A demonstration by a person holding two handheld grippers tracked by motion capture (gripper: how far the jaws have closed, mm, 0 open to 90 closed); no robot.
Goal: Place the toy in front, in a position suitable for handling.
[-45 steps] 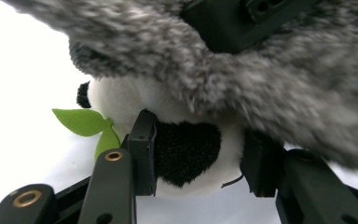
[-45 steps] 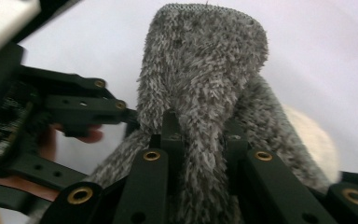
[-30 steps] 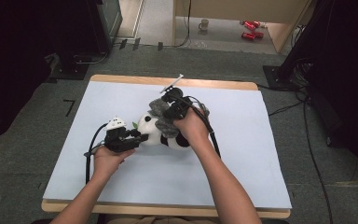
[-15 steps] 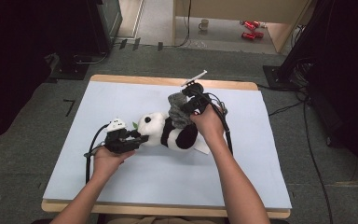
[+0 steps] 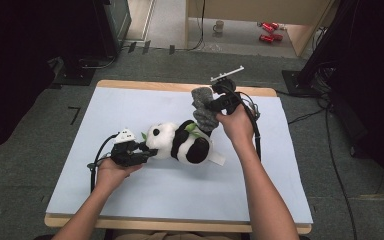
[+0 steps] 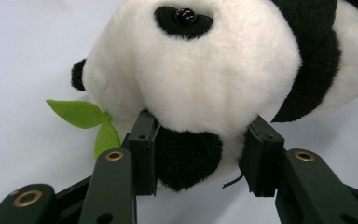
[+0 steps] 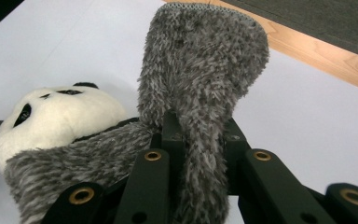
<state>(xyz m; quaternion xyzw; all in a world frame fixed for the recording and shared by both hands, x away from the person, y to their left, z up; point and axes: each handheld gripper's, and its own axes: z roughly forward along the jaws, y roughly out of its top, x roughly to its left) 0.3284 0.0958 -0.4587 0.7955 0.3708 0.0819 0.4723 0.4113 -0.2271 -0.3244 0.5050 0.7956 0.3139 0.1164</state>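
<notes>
A black-and-white panda plush (image 5: 180,142) lies on its side on the pale blue mat (image 5: 130,105), head to the left. My left gripper (image 5: 147,150) is shut on its head; in the left gripper view the pads (image 6: 142,154) press into the fur by a black ear, on the panda (image 6: 205,70). A green felt leaf (image 6: 77,112) sticks out beside them. My right gripper (image 5: 207,105) is shut on a grey fuzzy sock (image 5: 203,112), held up behind the panda's body. In the right gripper view the sock (image 7: 200,70) rises between the jaws of the right gripper (image 7: 200,140), its lower end draped over the panda (image 7: 60,114).
The mat covers a wooden table with its far edge (image 5: 180,87) close behind the right hand. A white tag (image 5: 219,159) trails from the panda. Cables run from both grippers. A mug (image 5: 220,25) and red items (image 5: 266,31) sit on the floor beyond.
My right gripper has moved up and to the right with the grey sock, drawing it off the panda's body. The left gripper and the panda's head have stayed put.
</notes>
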